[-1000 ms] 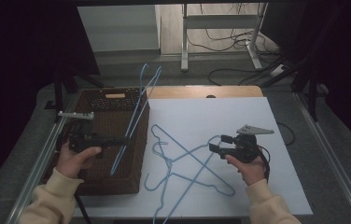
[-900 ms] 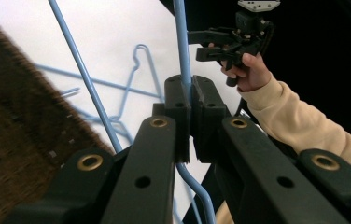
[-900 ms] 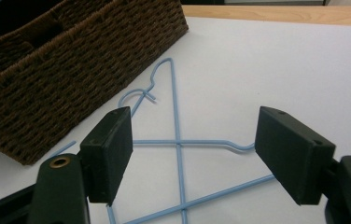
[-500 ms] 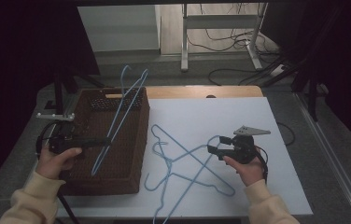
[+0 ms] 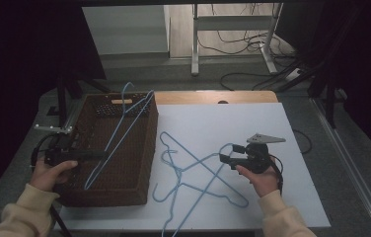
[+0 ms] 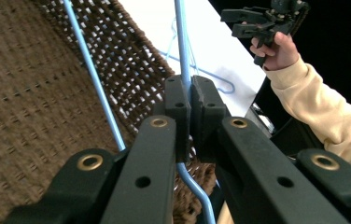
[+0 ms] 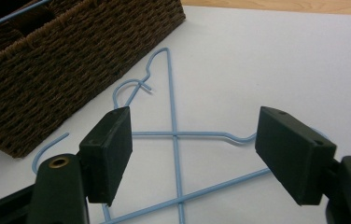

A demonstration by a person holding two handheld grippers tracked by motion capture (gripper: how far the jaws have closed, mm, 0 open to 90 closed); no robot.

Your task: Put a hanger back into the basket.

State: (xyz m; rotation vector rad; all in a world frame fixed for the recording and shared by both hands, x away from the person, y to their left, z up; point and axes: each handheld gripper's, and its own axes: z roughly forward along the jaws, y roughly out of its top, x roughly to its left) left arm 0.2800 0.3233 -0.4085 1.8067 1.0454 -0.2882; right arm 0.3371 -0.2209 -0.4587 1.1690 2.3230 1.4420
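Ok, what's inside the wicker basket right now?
One blue hanger, clamped in the left gripper, slants over the basket, lower end inside. Its woven floor looks bare; the near corners are too dark to tell.

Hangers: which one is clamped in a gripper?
The blue hanger over the wicker basket: hanger, pinched by the shut left gripper. The two crossed hangers lie loose on the white sheet.
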